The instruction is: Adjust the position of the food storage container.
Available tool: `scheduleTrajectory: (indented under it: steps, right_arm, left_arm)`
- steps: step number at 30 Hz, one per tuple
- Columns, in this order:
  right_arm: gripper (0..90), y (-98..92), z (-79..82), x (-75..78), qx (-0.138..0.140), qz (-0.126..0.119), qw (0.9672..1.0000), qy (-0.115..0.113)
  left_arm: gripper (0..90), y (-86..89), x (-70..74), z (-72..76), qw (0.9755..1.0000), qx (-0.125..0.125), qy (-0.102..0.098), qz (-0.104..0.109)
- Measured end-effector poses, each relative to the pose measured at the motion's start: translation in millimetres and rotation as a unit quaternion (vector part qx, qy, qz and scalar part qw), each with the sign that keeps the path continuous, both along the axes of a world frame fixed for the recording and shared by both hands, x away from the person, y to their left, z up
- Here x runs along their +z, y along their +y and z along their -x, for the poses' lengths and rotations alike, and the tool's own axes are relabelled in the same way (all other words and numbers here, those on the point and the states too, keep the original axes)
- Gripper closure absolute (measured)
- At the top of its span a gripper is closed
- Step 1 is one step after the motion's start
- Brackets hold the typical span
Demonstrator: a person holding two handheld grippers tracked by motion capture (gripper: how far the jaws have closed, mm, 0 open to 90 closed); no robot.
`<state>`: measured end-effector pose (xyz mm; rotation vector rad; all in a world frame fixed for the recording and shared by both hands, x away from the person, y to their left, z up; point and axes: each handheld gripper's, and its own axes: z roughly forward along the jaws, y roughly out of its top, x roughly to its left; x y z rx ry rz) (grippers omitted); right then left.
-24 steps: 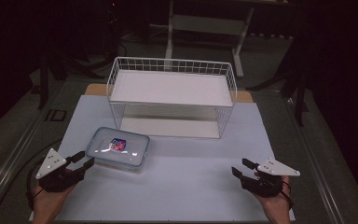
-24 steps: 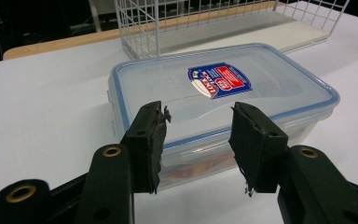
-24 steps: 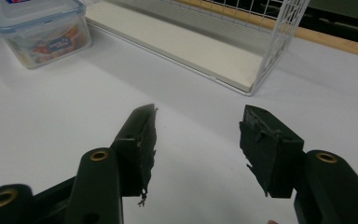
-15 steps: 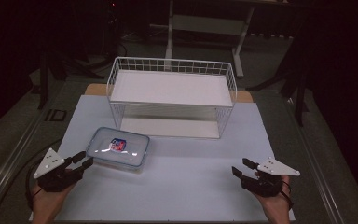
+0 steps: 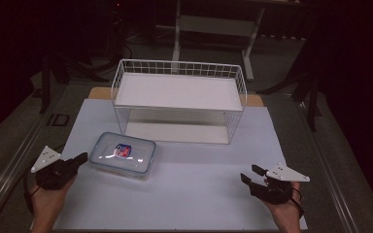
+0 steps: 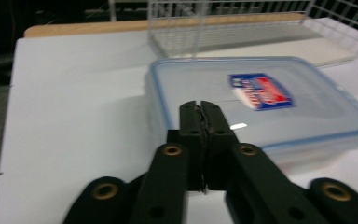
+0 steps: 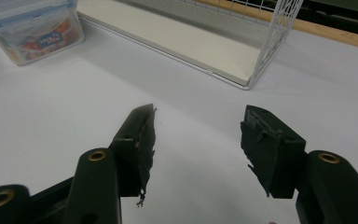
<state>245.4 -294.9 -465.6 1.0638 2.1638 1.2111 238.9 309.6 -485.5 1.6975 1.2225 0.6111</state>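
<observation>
Nearest, at the bottom corners of the high view, two hands hold black jointed tongs, each capped with a pale grey three-cornered plate. The left tongs (image 5: 80,158) are pressed together, their matte black jaws meeting flat along a thin seam in the left gripper view (image 6: 200,106), with brass-coloured rivets on the links behind; their tip lies just beside the near edge of the clear plastic rectangular container with a blue-rimmed lid (image 5: 122,154), though contact cannot be told. The right tongs (image 5: 250,174) stand wide apart and hold nothing, and their own view (image 7: 196,122) shows blocky, rough-edged pads with a frayed strip hanging from one. The container is low and round-cornered, with a glossy lid that catches a small glare, and a red and blue label (image 6: 259,90) shows through it; it sits on the left half of the smooth white sheet covering the counter (image 5: 189,194). Beyond it stands a white wire-grid rack with a flat cream top shelf and base board (image 5: 179,92), well apart from the right tongs. A light wooden edge (image 5: 99,93) shows behind the sheet. Farther back the room is dark, with a grey metal-legged stand (image 5: 213,24).
</observation>
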Motion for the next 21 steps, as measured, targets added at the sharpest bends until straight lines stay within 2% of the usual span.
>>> scheduleTrajectory:
  steps: [6,10,18,21]
  right_arm:
    - [43.9,-0.8,0.0,0.2,-0.001,-0.001,1.0,-0.001]
    - [43.4,-1.0,0.2,0.8,0.0,-0.003,1.0,-0.003]
    - [40.5,0.2,0.5,1.1,-0.002,-0.002,1.0,-0.004]
    - [39.7,-0.4,0.3,1.2,-0.004,-0.003,1.0,-0.005]
  left_arm:
    - [89.9,3.4,-7.5,-19.3,0.9993,0.026,0.021,-0.018]
    - [89.8,4.0,-12.8,-25.3,0.9986,0.035,0.03,-0.027]
    - [89.7,3.4,-23.6,-33.4,0.9971,0.031,0.054,-0.043]
    - [89.7,1.0,-24.5,-33.6,0.9967,0.034,0.057,-0.048]
